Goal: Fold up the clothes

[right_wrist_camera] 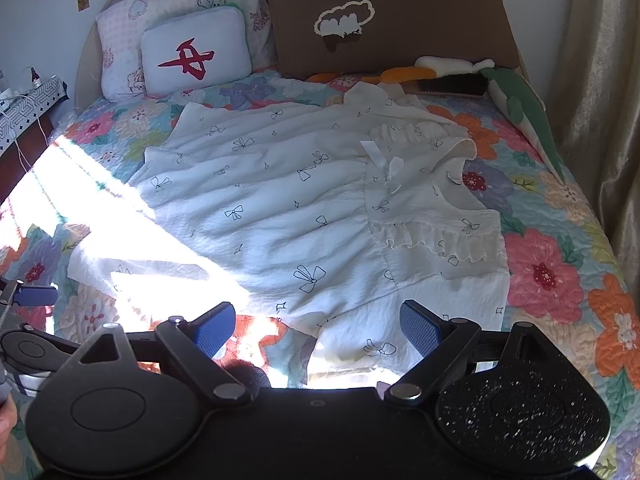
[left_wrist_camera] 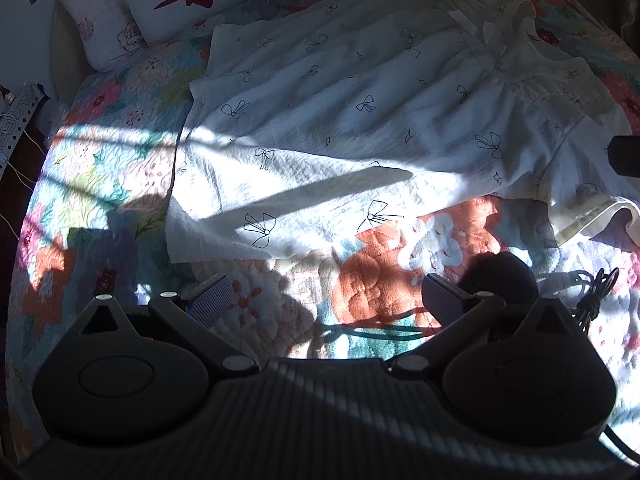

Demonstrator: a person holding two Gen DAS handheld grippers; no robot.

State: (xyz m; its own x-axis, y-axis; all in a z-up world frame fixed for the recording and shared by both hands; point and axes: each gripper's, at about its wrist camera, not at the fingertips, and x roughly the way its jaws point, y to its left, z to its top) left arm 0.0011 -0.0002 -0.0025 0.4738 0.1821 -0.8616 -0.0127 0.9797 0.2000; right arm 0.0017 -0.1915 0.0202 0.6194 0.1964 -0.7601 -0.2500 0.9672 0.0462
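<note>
A white dress with black bow prints (left_wrist_camera: 360, 112) lies spread flat on a floral quilt (left_wrist_camera: 100, 168), hem to the left and ruffled collar to the right. It also shows in the right wrist view (right_wrist_camera: 288, 208). My left gripper (left_wrist_camera: 326, 300) is open and empty, hovering over the quilt just in front of the dress's near edge. My right gripper (right_wrist_camera: 316, 330) is open and empty, just above the near sleeve and side edge of the dress. The left gripper's blue pad (right_wrist_camera: 36, 295) shows at the left edge of the right wrist view.
Pillows stand at the head of the bed: a white one with a red character (right_wrist_camera: 194, 50), a pink-patterned one (right_wrist_camera: 132, 28) and a brown one (right_wrist_camera: 384, 16). A green plush toy (right_wrist_camera: 520, 108) lies at the far right. A nightstand (right_wrist_camera: 24, 100) stands left. A black cable (left_wrist_camera: 592, 292) lies on the quilt.
</note>
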